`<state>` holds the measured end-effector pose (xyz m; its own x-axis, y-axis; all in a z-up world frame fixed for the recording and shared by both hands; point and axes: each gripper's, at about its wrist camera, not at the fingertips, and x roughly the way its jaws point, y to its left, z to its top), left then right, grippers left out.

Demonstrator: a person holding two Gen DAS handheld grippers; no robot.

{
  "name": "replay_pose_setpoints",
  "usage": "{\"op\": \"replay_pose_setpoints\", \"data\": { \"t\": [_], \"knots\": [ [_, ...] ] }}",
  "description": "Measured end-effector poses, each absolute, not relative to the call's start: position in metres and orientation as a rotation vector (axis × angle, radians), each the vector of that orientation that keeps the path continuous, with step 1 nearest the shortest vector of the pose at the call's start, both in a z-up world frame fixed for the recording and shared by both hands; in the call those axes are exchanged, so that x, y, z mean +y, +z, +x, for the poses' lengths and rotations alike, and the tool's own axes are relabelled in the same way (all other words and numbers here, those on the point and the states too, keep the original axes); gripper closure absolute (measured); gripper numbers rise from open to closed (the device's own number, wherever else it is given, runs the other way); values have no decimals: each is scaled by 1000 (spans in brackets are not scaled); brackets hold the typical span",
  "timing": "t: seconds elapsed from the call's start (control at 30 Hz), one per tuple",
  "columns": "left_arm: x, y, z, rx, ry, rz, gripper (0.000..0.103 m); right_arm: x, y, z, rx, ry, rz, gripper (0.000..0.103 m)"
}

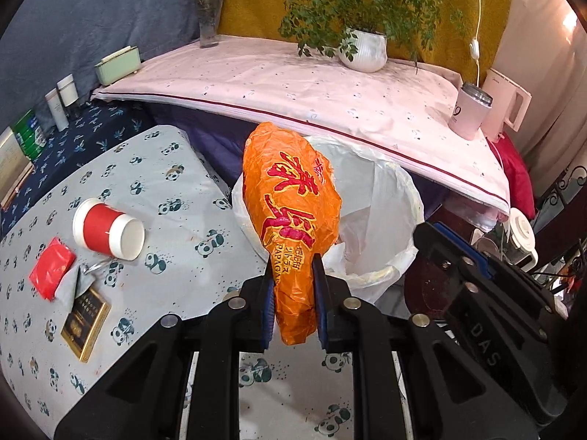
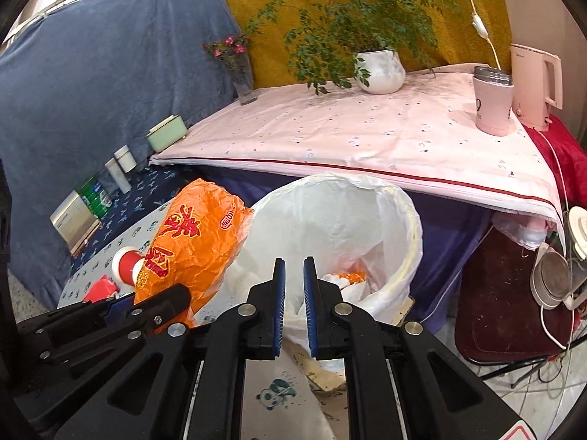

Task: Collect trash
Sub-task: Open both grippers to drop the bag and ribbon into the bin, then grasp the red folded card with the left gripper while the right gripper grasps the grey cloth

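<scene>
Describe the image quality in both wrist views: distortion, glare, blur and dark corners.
Left wrist view: strong fisheye bending of the pink tablecloth edge, black vignetted corners, a blown-out light spot at upper right, the orange bag sharp. Right wrist view: the same bending and dark corners, no strong glare, the white bin liner bright but with its creases readable, the nearby gripper body slightly soft.

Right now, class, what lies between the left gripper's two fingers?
The orange snack bag lies there, pinched by the left gripper in front of the white-lined bin. The left wrist view shows it best.
</scene>
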<state>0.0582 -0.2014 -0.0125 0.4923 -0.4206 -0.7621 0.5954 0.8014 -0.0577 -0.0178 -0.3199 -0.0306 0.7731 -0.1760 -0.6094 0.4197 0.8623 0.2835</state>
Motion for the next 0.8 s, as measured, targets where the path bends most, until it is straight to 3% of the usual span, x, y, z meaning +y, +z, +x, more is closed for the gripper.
{"op": "replay_pose_setpoints", "data": {
  "t": [0.27,0.33,0.43,0.7,0.8],
  "knots": [
    [-228,-24,77,881,-649,243,81,-338,-35,-20,609,-359,449,93],
    [-232,-24,78,873,-645,242,62,-340,-35,-18,609,-366,449,93],
    [-232,-20,79,848,-639,224,44,-344,-35,-17,604,-382,457,91],
    [-209,-16,88,830,-563,178,21,-343,-28,-14,591,-390,457,74],
    [-190,-13,93,826,-527,145,19,-332,-22,-10,581,-372,442,68]
  ]
}}
